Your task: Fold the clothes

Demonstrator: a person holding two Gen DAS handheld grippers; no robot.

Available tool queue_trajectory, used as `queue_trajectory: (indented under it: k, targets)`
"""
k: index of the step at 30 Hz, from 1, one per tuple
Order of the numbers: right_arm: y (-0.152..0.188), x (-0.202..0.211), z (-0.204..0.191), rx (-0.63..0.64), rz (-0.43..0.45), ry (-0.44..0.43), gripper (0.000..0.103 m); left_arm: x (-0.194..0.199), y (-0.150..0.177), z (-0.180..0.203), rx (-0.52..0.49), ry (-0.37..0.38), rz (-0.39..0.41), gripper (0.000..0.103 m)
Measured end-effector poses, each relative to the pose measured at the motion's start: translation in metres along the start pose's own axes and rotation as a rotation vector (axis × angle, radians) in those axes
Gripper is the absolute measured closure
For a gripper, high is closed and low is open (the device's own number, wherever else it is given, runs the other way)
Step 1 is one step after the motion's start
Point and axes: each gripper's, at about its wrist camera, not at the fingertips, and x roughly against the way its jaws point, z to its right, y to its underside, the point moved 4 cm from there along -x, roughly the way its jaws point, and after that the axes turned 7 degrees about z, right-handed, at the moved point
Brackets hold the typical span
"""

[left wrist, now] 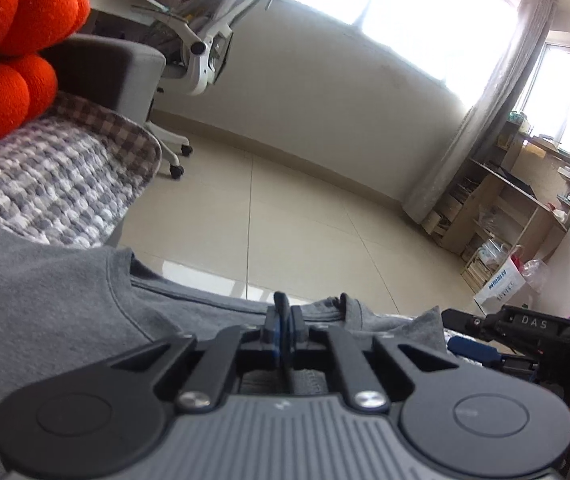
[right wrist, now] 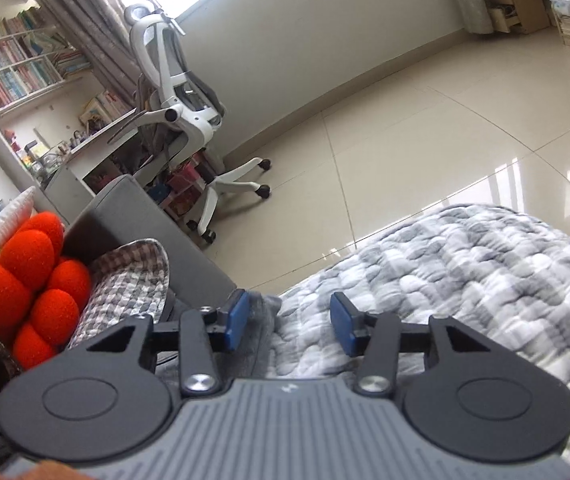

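A grey sweatshirt [left wrist: 45, 312] lies spread over the checked quilt [left wrist: 45, 192] on the sofa. Its far edge runs up to my left gripper [left wrist: 283, 316], whose jaws are shut with the cloth's edge pinched between the blue pads. My right gripper [left wrist: 461, 332] shows at the right of the left wrist view, just past the garment's bunched corner [left wrist: 425, 324]. In the right wrist view my right gripper [right wrist: 291, 322] is open. A fold of the grey sweatshirt [right wrist: 263, 320] lies loose by the left pad, and neither pad presses on it.
An orange knotted cushion [right wrist: 33, 280] sits at the left on the quilt [right wrist: 465, 280], against the grey sofa arm [right wrist: 133, 216]. Beyond the seat edge lie a tiled floor [right wrist: 425, 140], a white office chair [right wrist: 189, 112], a desk and wooden shelves [left wrist: 505, 208].
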Motion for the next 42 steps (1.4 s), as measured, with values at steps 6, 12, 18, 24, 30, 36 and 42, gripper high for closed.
queue_trajectory:
  k: [6,12,18,24,30,36,42]
  targets:
    - [0.007,-0.014,-0.016,0.071,-0.029,-0.001,0.063,-0.003,0.005,-0.003,-0.017,-0.038,-0.012,0.099]
    - [0.01,-0.01,-0.013,0.139,0.022,0.101,0.101,-0.002,0.004,-0.009,0.013,-0.024,-0.008,0.099]
    - [0.011,-0.014,-0.006,0.127,0.013,0.153,0.102,-0.018,0.011,-0.015,0.043,-0.023,-0.089,0.099]
    - [0.011,-0.005,-0.018,0.18,0.021,0.133,0.086,-0.011,0.009,-0.01,0.02,-0.027,-0.08,0.089]
    - [0.004,0.02,-0.029,0.193,0.031,0.127,0.067,0.007,0.006,0.001,-0.006,-0.025,-0.08,0.065]
    - [0.004,0.047,-0.052,0.228,0.02,0.12,0.067,0.029,0.005,0.009,-0.015,-0.028,-0.117,0.06]
    - [0.009,0.075,-0.065,0.212,0.007,0.109,0.067,0.058,0.005,0.013,-0.014,-0.021,-0.147,0.058]
